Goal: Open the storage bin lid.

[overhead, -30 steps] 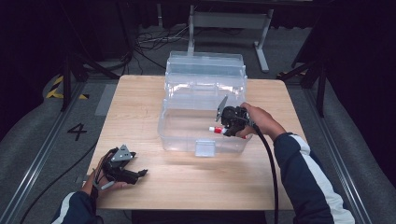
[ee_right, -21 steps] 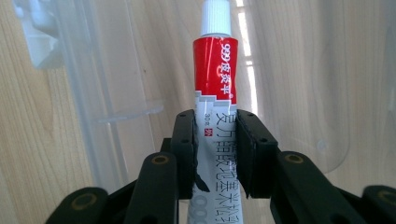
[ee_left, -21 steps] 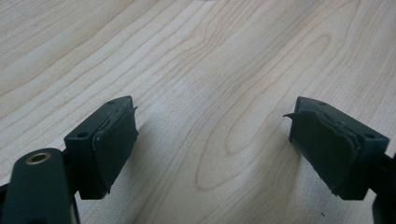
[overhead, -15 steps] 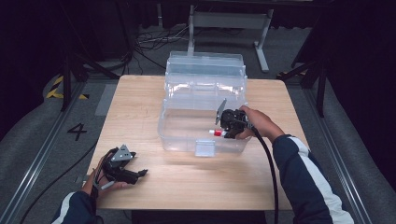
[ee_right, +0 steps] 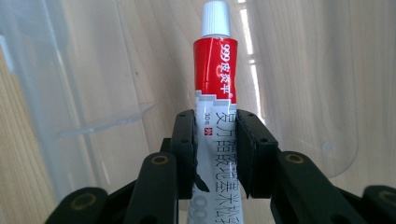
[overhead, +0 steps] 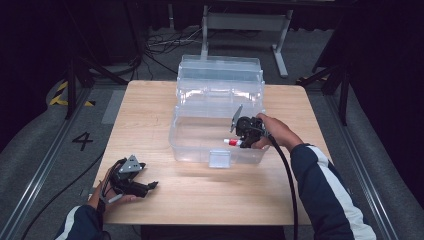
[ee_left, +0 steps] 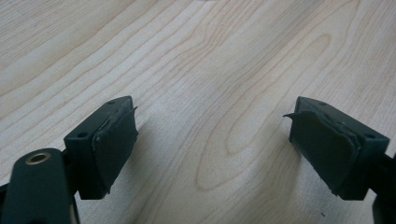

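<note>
While a red and white tube (ee_right: 215,88) is clamped between the closed jaws of the right gripper (ee_right: 215,154), its white cap (ee_right: 216,18) is pointed away from the fingertips, inside a clear plastic box (overhead: 200,135). Beyond the cap, the box's see-through wall is seen. The left gripper (ee_left: 212,144) is held with its jaws wide apart, bare wooden table (ee_left: 210,56) lying between the pads (ee_left: 114,140).

A wooden table (overhead: 160,107) stands on grey floor (overhead: 47,135) marked 4 (overhead: 82,141).
</note>
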Demonstrator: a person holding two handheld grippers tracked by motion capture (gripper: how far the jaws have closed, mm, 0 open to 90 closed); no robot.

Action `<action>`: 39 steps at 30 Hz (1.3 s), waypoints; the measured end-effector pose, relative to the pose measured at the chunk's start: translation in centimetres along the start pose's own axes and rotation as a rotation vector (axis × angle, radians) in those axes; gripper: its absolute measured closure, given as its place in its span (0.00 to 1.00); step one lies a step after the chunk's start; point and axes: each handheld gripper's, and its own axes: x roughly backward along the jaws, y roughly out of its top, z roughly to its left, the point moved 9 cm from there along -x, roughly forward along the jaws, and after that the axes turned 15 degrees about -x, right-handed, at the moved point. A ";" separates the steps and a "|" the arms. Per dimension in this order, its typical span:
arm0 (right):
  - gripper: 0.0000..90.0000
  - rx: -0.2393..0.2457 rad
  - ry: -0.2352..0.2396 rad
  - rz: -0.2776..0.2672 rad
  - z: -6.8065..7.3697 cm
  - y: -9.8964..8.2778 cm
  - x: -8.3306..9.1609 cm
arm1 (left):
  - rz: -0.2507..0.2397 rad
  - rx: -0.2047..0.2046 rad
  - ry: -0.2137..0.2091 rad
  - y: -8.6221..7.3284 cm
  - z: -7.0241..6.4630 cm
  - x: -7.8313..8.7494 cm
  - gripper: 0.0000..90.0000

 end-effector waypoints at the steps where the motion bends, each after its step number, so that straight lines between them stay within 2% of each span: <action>1: 0.78 0.002 0.004 0.004 0.0 0.0 -0.1 | 0.000 0.001 -0.001 0.0 0.0 0.0 0.17; 22: 0.78 -0.012 -0.023 -0.011 -0.4 0.0 0.1 | 0.000 0.001 -0.001 0.0 0.0 0.0 0.17; 34: 0.75 -0.027 -0.014 -0.030 -0.4 -0.2 0.4 | 0.000 0.001 0.001 0.0 0.0 0.0 0.17; 39: 0.73 -0.075 -0.006 -0.093 -0.6 -0.2 1.1 | 0.001 0.003 -0.001 0.0 0.0 0.0 0.17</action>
